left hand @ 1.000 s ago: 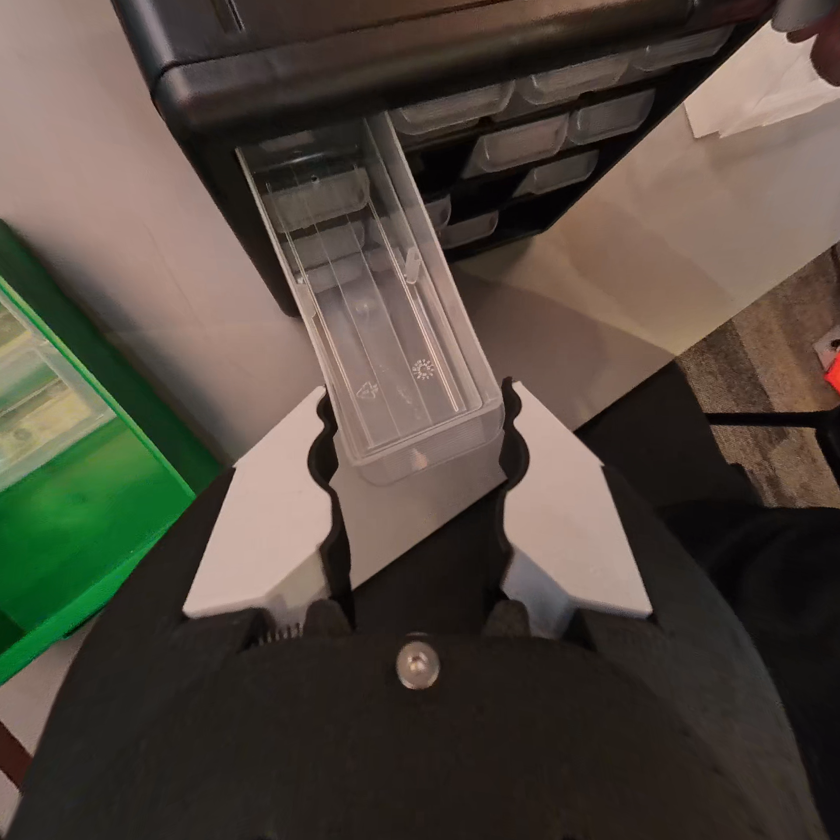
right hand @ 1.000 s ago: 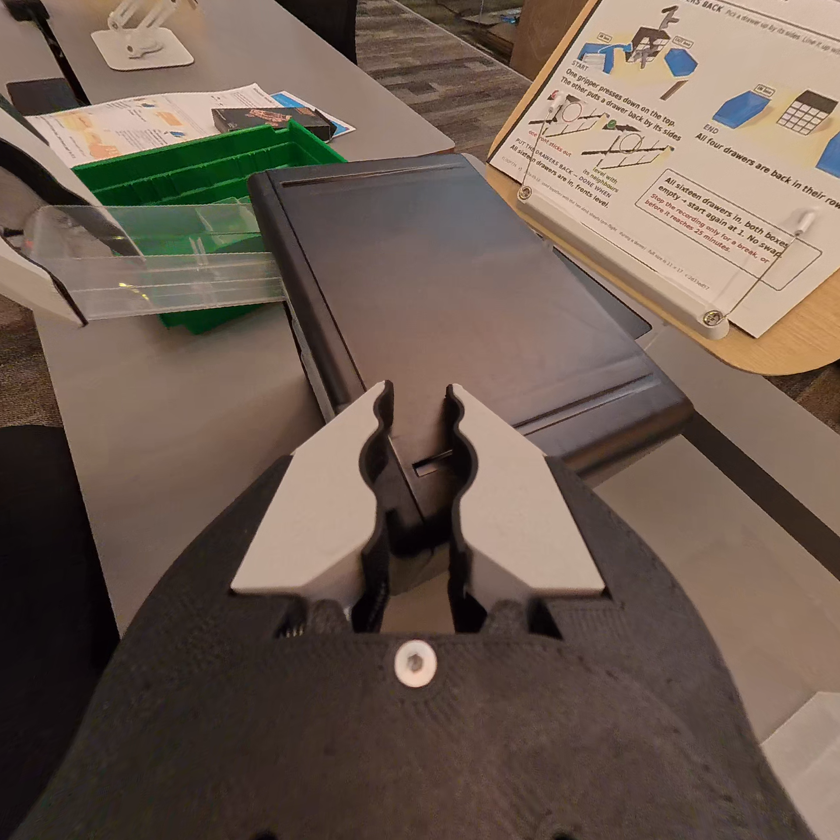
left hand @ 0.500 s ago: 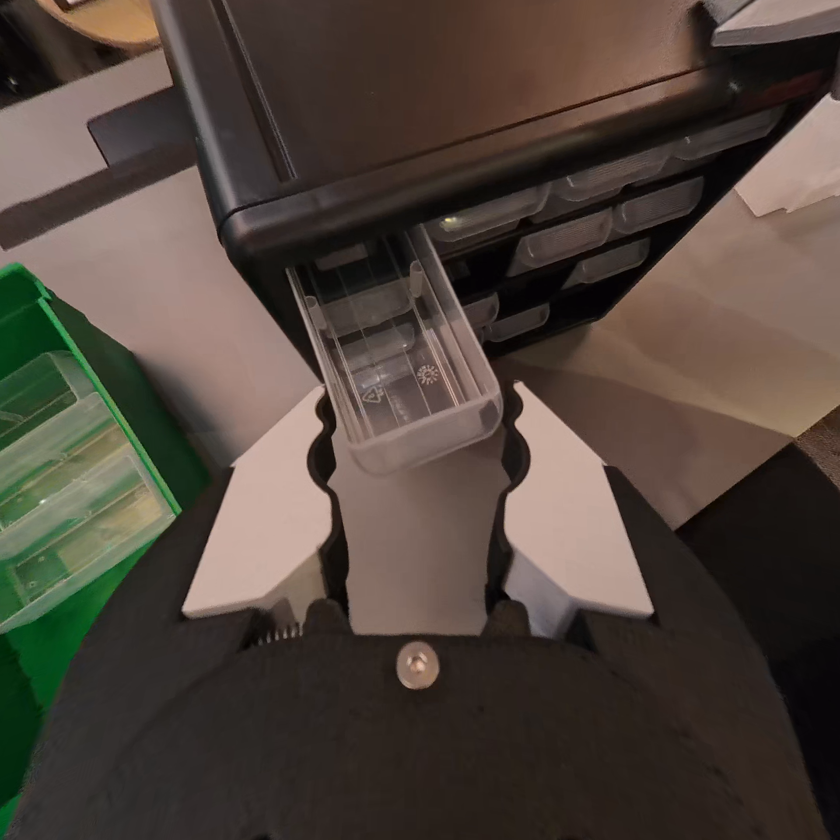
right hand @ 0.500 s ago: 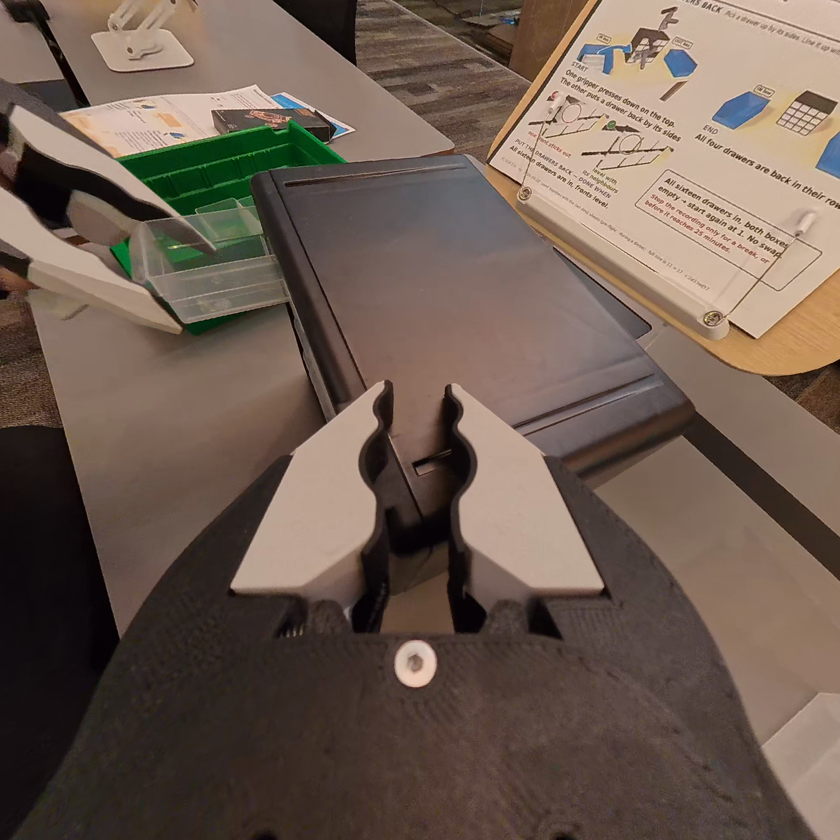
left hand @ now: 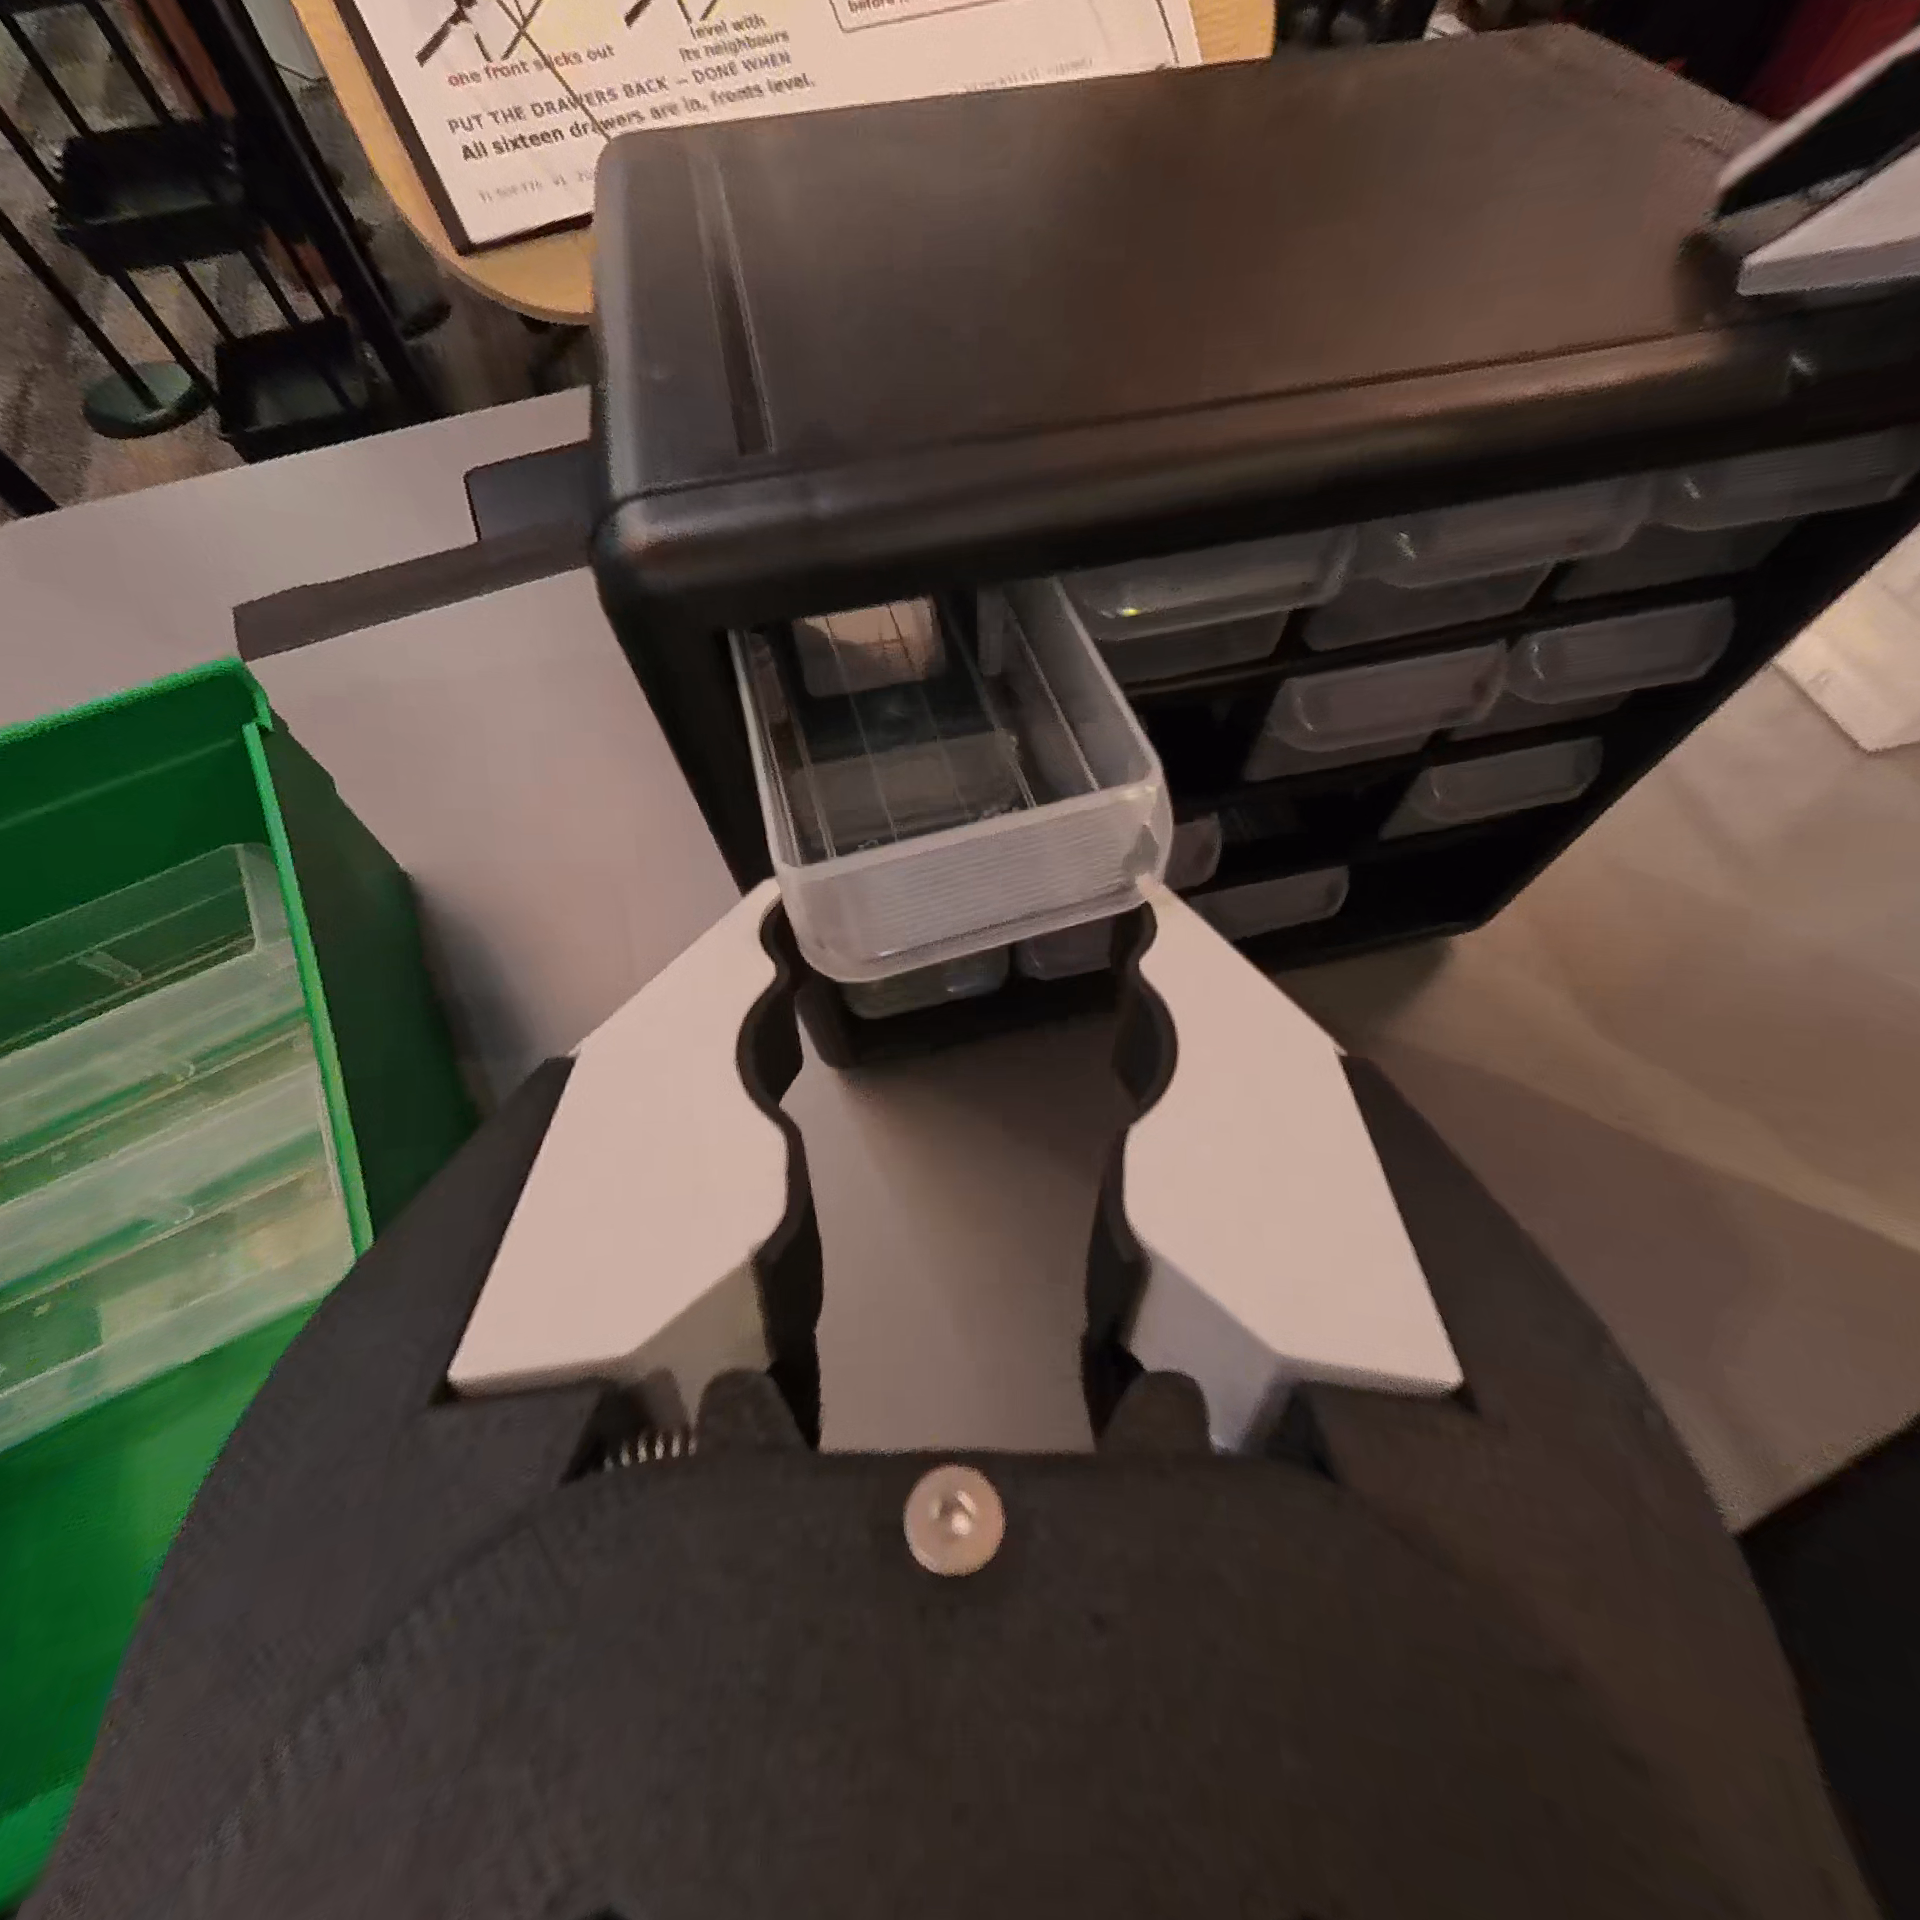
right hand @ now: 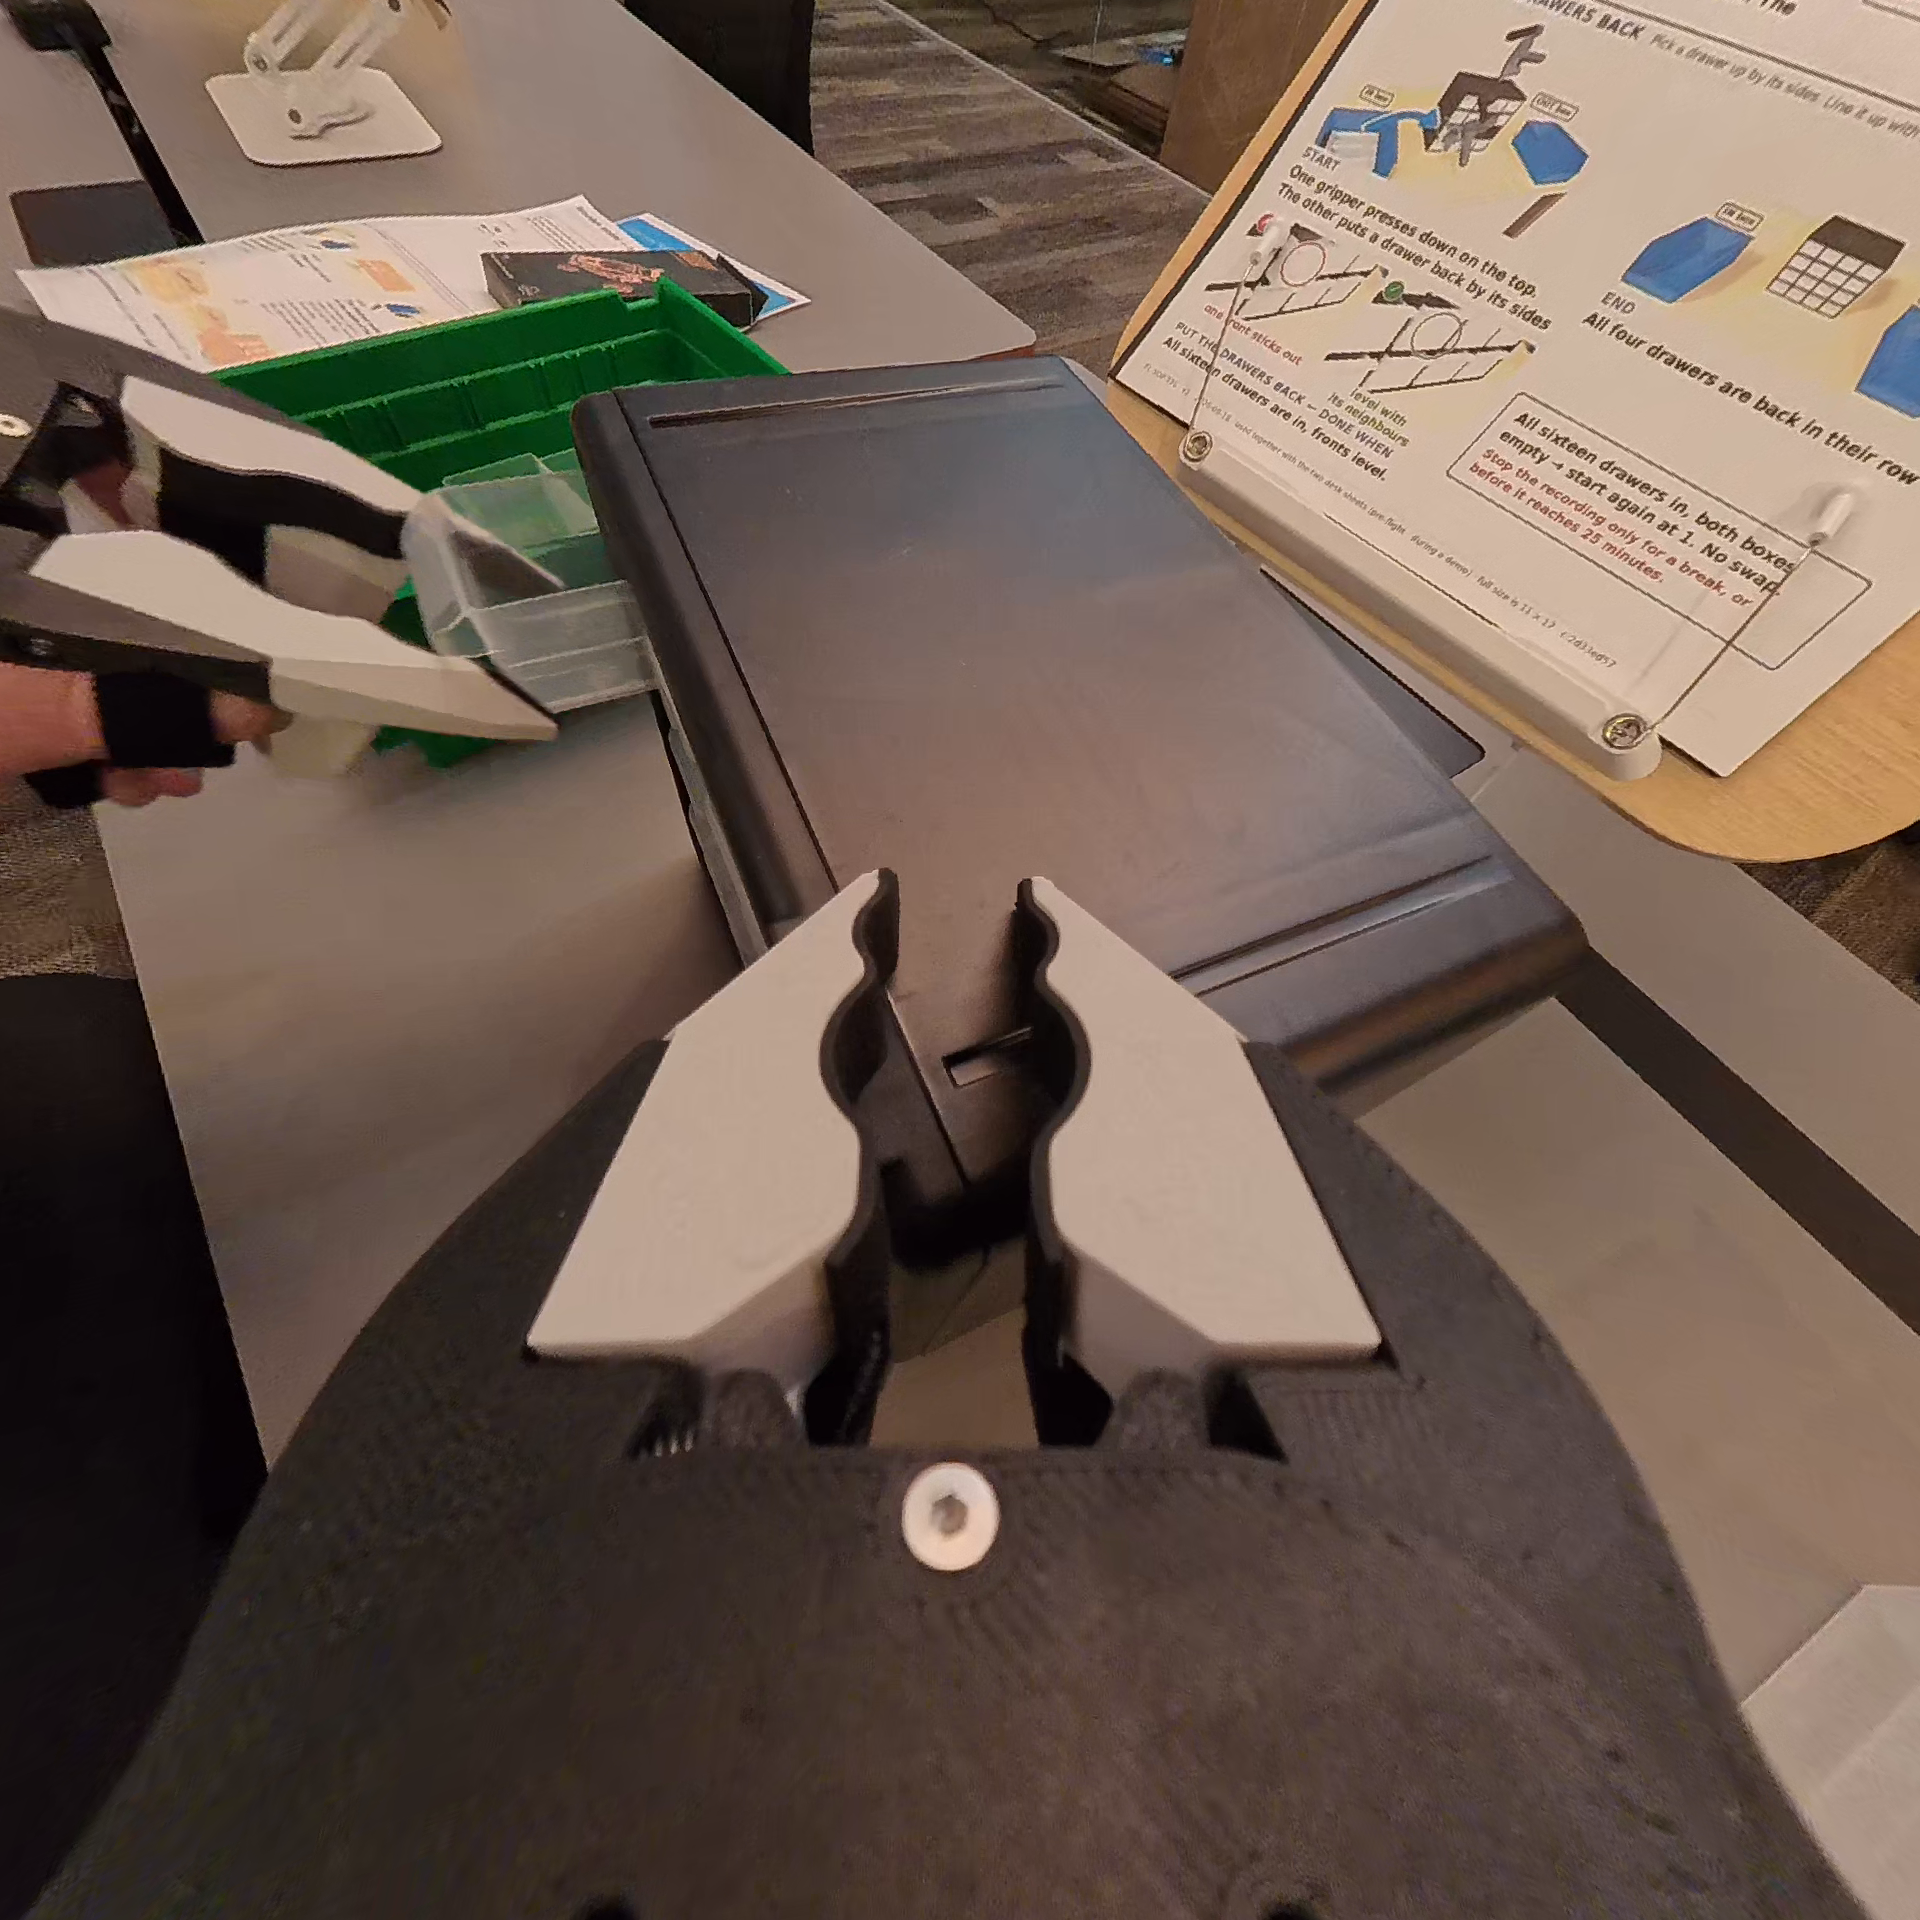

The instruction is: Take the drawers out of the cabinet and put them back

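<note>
A black drawer cabinet (left hand: 1195,312) stands on the grey table, with several clear drawers (left hand: 1434,561) in its slots. My left gripper (left hand: 956,920) is shut on the sides of a clear empty drawer (left hand: 956,894). The drawer sits partway in the top-left slot, its front sticking out. The right wrist view shows the same drawer (right hand: 540,623) in the left gripper (right hand: 540,655) at the cabinet's (right hand: 1039,675) front. My right gripper (right hand: 958,883) rests on the cabinet top near a corner, jaws a narrow gap apart and holding nothing. It shows in the left wrist view (left hand: 1829,208) too.
A green bin (left hand: 312,935) holding loose clear drawers (left hand: 135,1091) stands left of the cabinet. An instruction board (right hand: 1558,364) leans behind the cabinet. Papers (right hand: 260,281), a small black box (right hand: 613,275) and a white stand (right hand: 312,114) lie beyond the bin (right hand: 499,364).
My left gripper has pushed the clear drawer much farther into the top-left slot, and its view has risen and levelled. The right gripper has stayed on the cabinet top.
</note>
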